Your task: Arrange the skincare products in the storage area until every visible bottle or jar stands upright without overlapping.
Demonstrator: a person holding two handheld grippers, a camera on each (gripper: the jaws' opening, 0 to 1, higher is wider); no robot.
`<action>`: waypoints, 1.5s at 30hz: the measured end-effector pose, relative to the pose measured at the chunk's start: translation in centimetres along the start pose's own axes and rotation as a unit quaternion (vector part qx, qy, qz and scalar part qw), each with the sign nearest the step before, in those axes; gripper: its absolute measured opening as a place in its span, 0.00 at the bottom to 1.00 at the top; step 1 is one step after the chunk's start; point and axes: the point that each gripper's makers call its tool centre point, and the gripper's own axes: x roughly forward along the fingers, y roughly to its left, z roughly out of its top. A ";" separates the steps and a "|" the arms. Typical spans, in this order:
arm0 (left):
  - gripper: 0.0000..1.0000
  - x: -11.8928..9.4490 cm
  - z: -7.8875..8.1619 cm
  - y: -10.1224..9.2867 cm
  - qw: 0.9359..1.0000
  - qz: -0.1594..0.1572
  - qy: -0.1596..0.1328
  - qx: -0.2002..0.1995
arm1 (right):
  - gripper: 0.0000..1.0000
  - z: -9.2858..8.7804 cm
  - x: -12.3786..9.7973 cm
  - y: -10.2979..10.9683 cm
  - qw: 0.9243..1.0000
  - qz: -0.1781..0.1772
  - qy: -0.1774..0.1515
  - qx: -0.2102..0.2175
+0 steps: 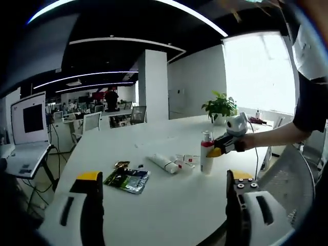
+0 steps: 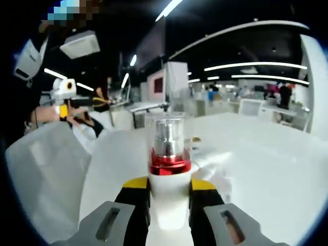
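Observation:
A white pump bottle [image 2: 168, 154] with a red collar and a clear cap stands upright between my right gripper's [image 2: 169, 193] yellow-tipped jaws, which are shut on its body. In the left gripper view the same bottle [image 1: 206, 154] is at the table's right side, its base at or just above the tabletop, with the right gripper [image 1: 221, 147] reaching in from the right. A white tube [image 1: 164, 163] lies flat beside small sachets [image 1: 185, 160]. My left gripper [image 1: 165, 175] hovers wide open, holding nothing, short of these items.
A green-black packet [image 1: 127, 179] and a small gold item [image 1: 121, 164] lie on the round white table [image 1: 169, 215]. A potted plant [image 1: 220, 106] stands at the far edge. An open laptop [image 1: 26, 134] sits at left, a mesh chair [image 1: 289, 174] at right.

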 end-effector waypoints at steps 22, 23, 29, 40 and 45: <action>0.92 0.3 -0.8 -0.2 1.000 -0.005 0.020 0.014 | 0.20 0.1 0.8 -3.4 0.998 0.024 -0.016 -0.055; 0.92 0.3 -0.9 -0.2 1.000 -0.005 0.021 0.014 | 0.20 0.2 0.9 -3.6 0.998 0.024 -0.017 -0.056; 0.91 0.4 -1.1 -0.2 1.000 -0.004 0.026 0.016 | 0.20 0.3 1.0 -4.3 0.998 0.030 -0.018 -0.057; 0.91 0.5 -1.2 -0.1 0.999 0.000 0.032 0.018 | 0.21 0.5 1.2 -5.1 0.997 0.037 -0.017 -0.062; 0.90 0.5 -1.2 -0.1 0.999 0.000 0.033 0.019 | 0.21 0.5 1.2 -5.1 0.997 0.038 -0.017 -0.060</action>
